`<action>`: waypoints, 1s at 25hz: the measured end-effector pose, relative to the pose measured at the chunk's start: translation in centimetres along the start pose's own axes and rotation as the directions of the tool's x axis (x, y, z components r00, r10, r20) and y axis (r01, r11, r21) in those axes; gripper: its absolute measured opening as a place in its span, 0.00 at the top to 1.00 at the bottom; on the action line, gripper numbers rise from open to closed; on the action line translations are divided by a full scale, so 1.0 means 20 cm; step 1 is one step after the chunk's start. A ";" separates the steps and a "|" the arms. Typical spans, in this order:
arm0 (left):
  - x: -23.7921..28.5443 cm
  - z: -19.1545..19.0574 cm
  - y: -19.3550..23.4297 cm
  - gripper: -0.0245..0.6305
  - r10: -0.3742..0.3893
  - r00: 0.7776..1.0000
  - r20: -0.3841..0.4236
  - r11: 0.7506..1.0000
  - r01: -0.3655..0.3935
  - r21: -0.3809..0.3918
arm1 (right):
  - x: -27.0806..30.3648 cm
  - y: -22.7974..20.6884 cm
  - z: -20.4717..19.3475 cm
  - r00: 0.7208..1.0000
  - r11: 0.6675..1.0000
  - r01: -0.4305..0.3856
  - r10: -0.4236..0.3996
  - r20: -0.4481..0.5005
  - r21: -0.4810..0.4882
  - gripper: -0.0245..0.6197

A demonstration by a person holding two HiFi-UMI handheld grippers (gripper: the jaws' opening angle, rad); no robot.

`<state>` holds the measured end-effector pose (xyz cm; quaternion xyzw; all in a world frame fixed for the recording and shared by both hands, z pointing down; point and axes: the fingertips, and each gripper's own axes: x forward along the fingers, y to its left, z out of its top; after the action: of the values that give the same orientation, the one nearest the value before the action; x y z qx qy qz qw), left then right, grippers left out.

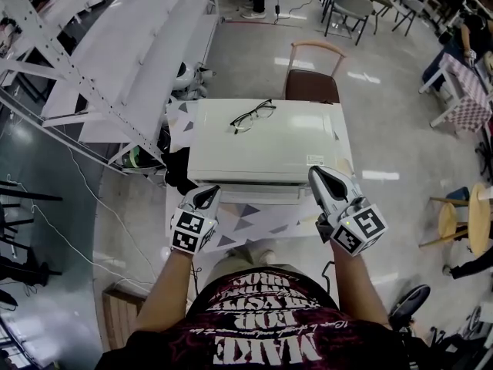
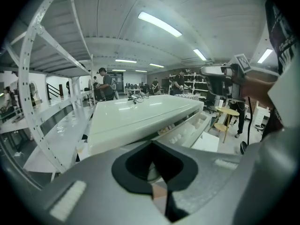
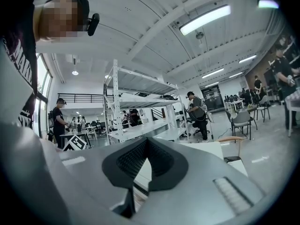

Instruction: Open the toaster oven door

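Left tongs (image 1: 209,193), right tongs (image 1: 318,173) — both closed, arms outstretched — flanking toaster oven (image 1: 266,151)

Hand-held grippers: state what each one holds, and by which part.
Nothing is held. The left hand-held gripper and the right hand-held gripper are both shut and empty, near the front of the toaster oven.

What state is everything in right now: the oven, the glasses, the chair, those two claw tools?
Oven: door not swung down, looks closed.
Glasses: lying on the oven's top.
Chair: empty, behind the oven.
Left gripper: shut, holding nothing, at the oven's front.
Right gripper: shut, holding nothing, at the oven's front.
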<state>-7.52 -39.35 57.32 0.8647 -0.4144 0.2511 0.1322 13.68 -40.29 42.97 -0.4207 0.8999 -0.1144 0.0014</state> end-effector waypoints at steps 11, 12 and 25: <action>-0.04 -0.05 -0.06 0.96 0.027 1.000 0.013 0.999 -0.026 -0.021 | -0.14 -0.04 -0.03 1.000 1.000 0.001 -0.001 -0.002 0.013 0.92; -0.05 -0.06 -0.07 0.96 0.025 1.000 0.011 0.999 -0.025 -0.025 | -0.15 -0.04 -0.03 1.000 1.000 -0.002 0.002 -0.003 0.013 0.92; -0.12 -0.22 -0.22 0.96 0.031 0.999 0.027 0.996 -0.029 -0.078 | -0.29 -0.01 -0.02 1.000 1.000 -0.023 0.023 0.006 0.003 0.92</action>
<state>-6.70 -33.11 59.54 0.8560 -0.4387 0.2246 0.1563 17.55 -36.06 42.85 -0.4105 0.9046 -0.1147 0.0062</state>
